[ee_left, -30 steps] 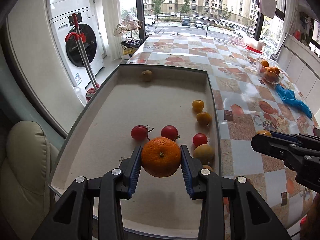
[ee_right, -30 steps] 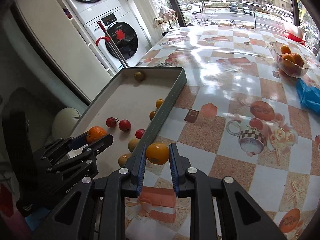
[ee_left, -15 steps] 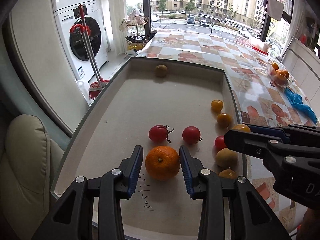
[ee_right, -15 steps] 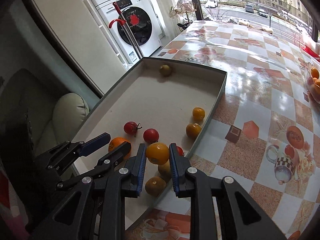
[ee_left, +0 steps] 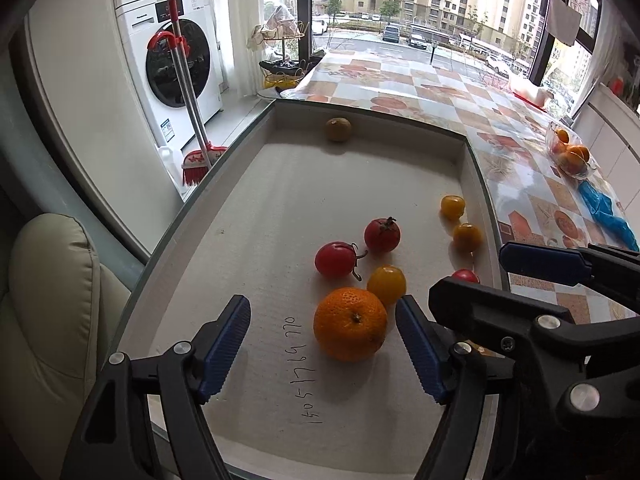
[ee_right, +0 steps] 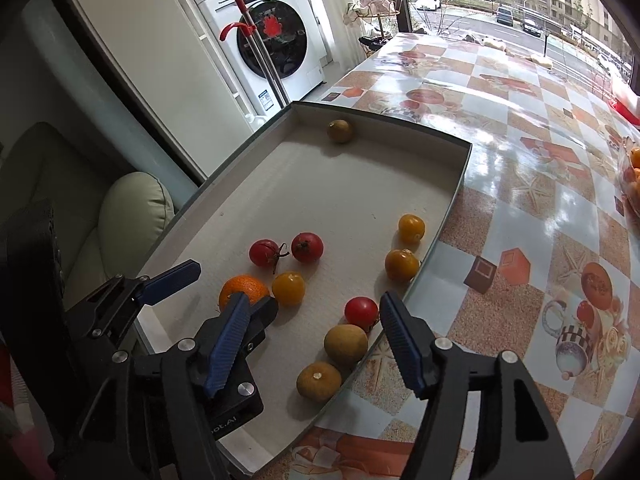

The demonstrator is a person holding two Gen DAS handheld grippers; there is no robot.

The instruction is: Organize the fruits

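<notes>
Both tongs opening over the shallow tray point(ee_left: 256, 128), fruit let go inside it.
The orange point(ee_left: 350, 323) lies between the spreading left gripper point(ee_left: 323, 346) jaws, untouched; a yellow tomato point(ee_right: 288, 288) rests against it, free of the right gripper point(ee_right: 308, 342), whose jaws straddle a red tomato point(ee_right: 361, 312) and a brownish fruit point(ee_right: 345, 345).

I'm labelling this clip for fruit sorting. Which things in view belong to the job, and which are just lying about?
Job:
- cardboard tray
- orange, between the opening left gripper fingers, untouched
- yellow tomato
- red tomatoes
- right gripper, opening, empty
- glass bowl of oranges

Lying about:
- broom
- washing machine
- blue bag
</notes>
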